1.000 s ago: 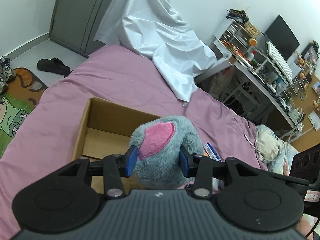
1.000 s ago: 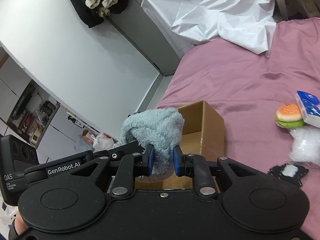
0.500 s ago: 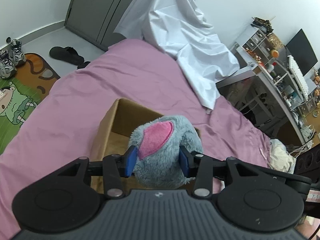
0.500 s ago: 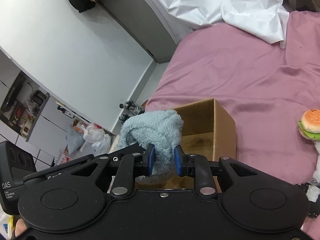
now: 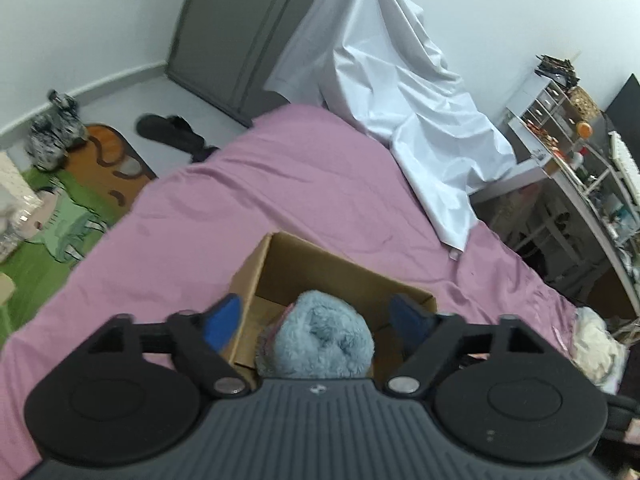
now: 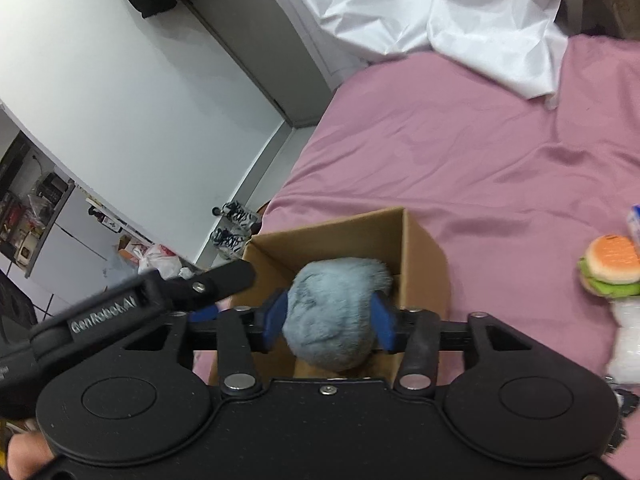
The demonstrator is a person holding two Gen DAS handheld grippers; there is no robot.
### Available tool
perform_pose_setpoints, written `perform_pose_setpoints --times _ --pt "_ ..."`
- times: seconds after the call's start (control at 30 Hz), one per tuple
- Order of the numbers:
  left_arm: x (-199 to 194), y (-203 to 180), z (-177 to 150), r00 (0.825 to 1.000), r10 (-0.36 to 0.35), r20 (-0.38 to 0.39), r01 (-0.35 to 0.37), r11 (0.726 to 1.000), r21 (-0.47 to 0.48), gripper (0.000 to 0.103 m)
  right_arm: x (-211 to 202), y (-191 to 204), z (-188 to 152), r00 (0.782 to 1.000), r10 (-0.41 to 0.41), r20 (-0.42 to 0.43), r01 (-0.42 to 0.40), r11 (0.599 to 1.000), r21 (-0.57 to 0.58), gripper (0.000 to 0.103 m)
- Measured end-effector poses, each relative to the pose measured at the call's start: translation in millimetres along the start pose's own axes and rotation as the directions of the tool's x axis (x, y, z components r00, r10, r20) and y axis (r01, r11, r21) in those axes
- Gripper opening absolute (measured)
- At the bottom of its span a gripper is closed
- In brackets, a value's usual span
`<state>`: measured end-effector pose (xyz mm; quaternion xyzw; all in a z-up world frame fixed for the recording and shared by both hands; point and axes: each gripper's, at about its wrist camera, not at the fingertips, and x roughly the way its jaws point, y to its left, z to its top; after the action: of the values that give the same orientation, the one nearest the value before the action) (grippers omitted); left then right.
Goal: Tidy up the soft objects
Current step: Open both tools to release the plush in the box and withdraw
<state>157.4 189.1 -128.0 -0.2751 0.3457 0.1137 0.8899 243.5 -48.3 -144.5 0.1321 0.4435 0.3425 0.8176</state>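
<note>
A fluffy grey-blue plush toy sat inside an open brown cardboard box on a pink bedsheet, between the left gripper's widely spread blue fingers, touching neither. The right gripper's fingers flanked the toy, parted; contact could not be judged. Beyond lay a plush hamburger.

Black hand-held gripper, blue fingertips, silver screws, "GenRobot.AI" marking.

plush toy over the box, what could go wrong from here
1. The plush toy looks bulky against the narrow box, so it may catch on the rim and sit proud instead of dropping in.
2. The right hand-held gripper has pads close on both sides of the fur; pulling away might drag the toy out.
3. The light box on the soft bed could tip if nudged.
</note>
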Motion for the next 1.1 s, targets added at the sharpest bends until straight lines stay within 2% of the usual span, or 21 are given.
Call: perform_pose_setpoints --times 0.1,0.27,0.33,0.57,0.7,0.93,1.1 --pt "-8.8 -8.1 -1.6 0.999 0.034 0.023 -0.034 0.999 0.005 0.088 -21.1 -3.3 -5.1 0.999 0.001 0.035 -0.001 1.000 -0.006 0.069" --pt "-25.6 -21.4 -10.1 0.998 0.035 0.060 -0.034 0.999 -0.011 0.094 -48.6 -10.8 -12.8 0.998 -0.027 0.062 0.029 0.999 -0.032 0.077" --pt "-29.7 -28.6 -14.7 0.997 0.030 0.071 -0.030 1.000 -0.003 0.095 -60.4 -15.4 -16.1 0.996 -0.035 0.087 0.038 0.999 -0.037 0.084" --pt "-34.1 -54.4 -29.3 1.000 -0.005 0.031 0.005 1.000 0.019 0.096 -88.5 -42.6 -23.1 0.989 -0.092 0.113 0.093 0.996 -0.002 0.085" --pt "-39.6 -73.4 -39.7 0.999 -0.036 0.010 0.036 0.997 0.074 0.098 -102.8 -58.5 -26.7 0.982 -0.142 0.122 0.140 0.990 0.020 0.085" --pt "-33.2 -108.8 -65.9 0.992 -0.100 -0.082 0.116 0.969 0.217 0.099 -119.6 -80.0 -36.0 0.972 -0.197 0.126 0.192 0.980 0.052 0.086" --pt "-27.3 -122.2 -80.7 0.984 -0.126 -0.127 0.156 0.952 0.264 0.099 -121.4 -91.4 -43.3 0.972 -0.216 0.094 0.209 0.975 0.075 0.086"
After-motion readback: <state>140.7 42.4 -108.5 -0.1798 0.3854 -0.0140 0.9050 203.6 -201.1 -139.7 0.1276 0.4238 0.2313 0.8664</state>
